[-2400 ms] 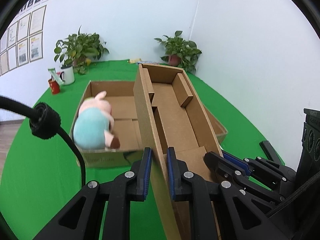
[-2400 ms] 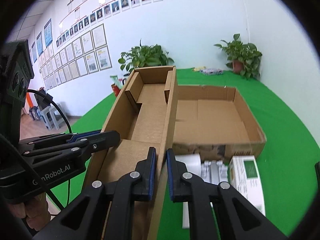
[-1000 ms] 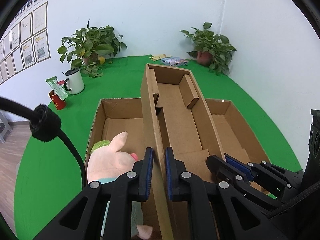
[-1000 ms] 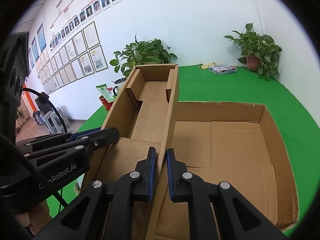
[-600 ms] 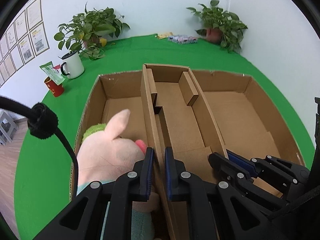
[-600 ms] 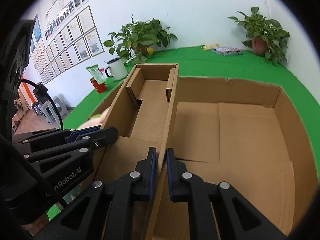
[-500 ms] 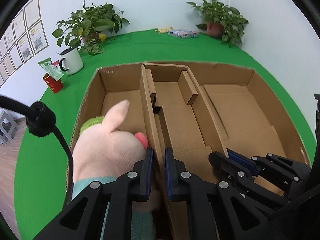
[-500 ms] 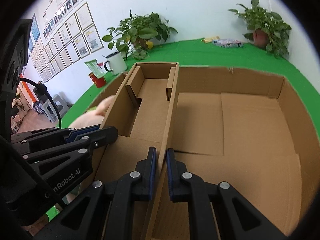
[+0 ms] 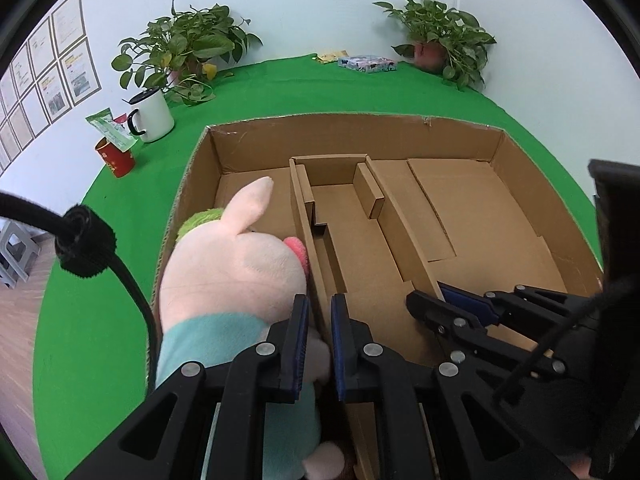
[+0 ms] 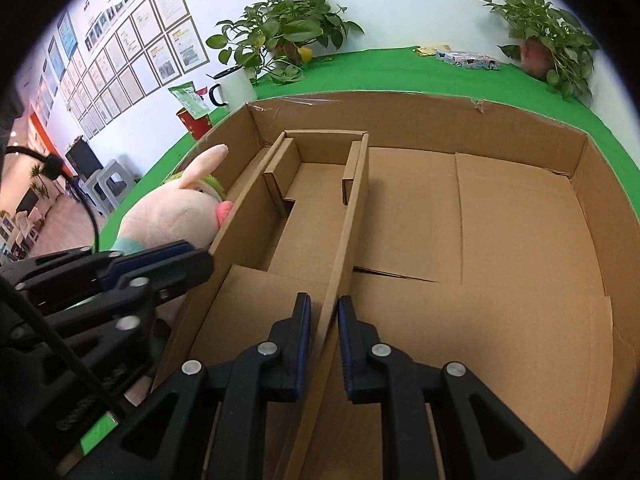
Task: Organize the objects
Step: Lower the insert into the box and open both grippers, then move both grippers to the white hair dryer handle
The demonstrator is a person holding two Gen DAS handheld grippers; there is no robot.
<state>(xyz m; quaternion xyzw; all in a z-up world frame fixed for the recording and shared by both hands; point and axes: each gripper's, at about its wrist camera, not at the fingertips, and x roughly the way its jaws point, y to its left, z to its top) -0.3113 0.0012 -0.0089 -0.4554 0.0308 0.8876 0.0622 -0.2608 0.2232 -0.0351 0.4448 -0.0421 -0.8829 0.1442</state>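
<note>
Even, bright indoor light fills both wrist views, with no single source in sight. The white wall reads clean and unblown, and the green tabletop is vividly saturated. Shadows are soft, pooling only inside the cardboard box along its walls. Fisheye distortion bows the tabletop edge and box rims, and black vignetting rings every corner. The plush toy, close to the lens, looks slightly soft.

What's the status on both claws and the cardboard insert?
Left claw and right claw each shut on a side wall of the narrow brown cardboard insert. Insert inside the big open cardboard box. Pink plush pig crowds its left wall.
</note>
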